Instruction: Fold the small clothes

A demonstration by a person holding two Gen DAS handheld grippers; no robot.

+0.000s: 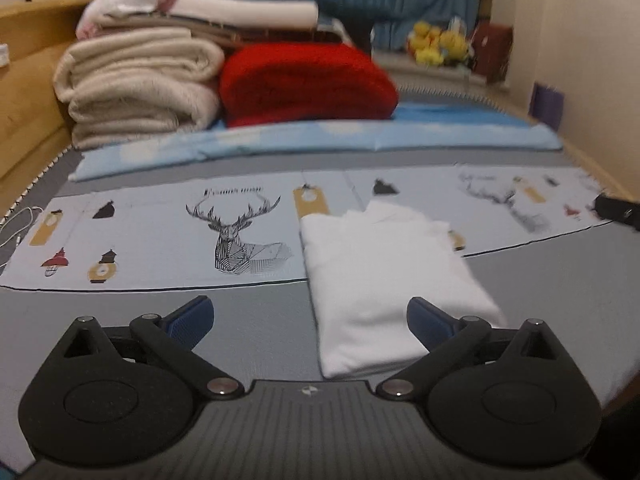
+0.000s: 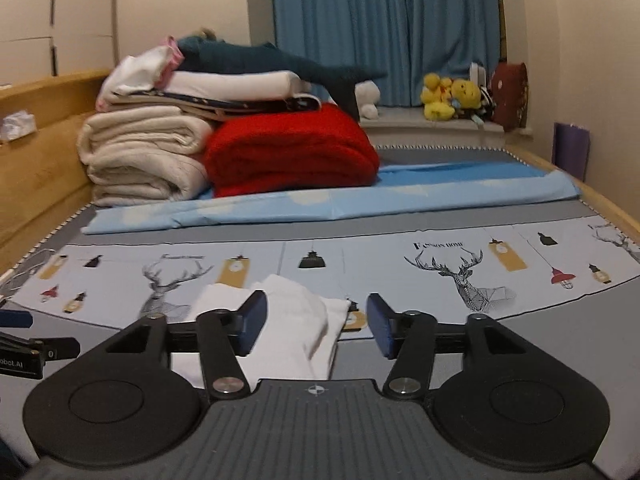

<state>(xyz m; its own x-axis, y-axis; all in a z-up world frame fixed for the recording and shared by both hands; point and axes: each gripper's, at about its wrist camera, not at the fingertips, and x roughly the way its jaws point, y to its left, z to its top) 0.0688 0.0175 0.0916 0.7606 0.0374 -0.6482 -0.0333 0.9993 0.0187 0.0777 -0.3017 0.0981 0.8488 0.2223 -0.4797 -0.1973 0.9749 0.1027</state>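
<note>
White garment [image 1: 384, 276]: folded into a rectangle, lying flat on the bed [image 1: 256, 332], partly over the deer-print sheet [image 1: 160, 240].
Left gripper [image 1: 308, 320]: jaws wide apart, empty, right finger above the garment's near corner.
Right gripper [image 2: 316, 322]: jaws apart, holding nothing, garment lying between and beyond them.
Background: stacked cream blankets [image 2: 140, 156], red blanket [image 2: 288, 152], blue curtain [image 2: 384, 28].
</note>
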